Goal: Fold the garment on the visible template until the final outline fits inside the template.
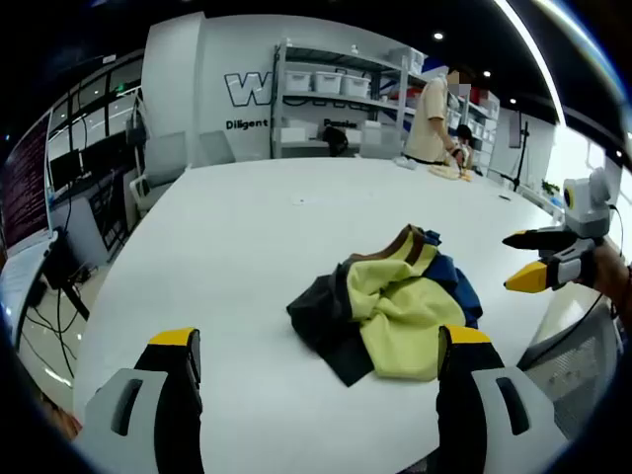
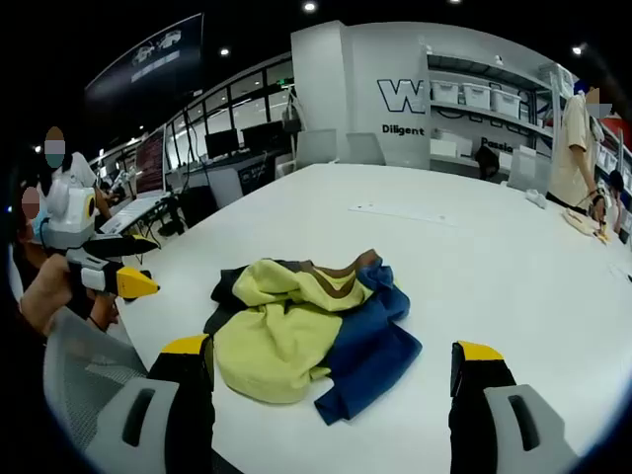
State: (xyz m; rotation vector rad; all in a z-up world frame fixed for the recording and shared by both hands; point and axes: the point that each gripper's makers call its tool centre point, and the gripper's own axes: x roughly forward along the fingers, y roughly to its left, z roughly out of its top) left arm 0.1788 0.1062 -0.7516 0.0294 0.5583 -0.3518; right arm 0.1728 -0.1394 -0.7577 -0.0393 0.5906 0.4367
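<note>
Garment [image 1: 395, 301], a crumpled heap of yellow, navy and brown panels, lies bunched on the white table [image 1: 247, 257] between both tools. Left gripper [image 1: 316, 355] hovers short of it, jaws spread and empty; right gripper [image 2: 331, 365] likewise, jaws wide apart. No template outline is discernible (perhaps hidden underneath). Pinching several tangled layers together would probably drag the whole bundle instead of spreading it.

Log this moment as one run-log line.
garment: crumpled heap on white table, unfolded | left gripper: open, hovering short of garment | right gripper: open, hovering | template: not discernible
</note>
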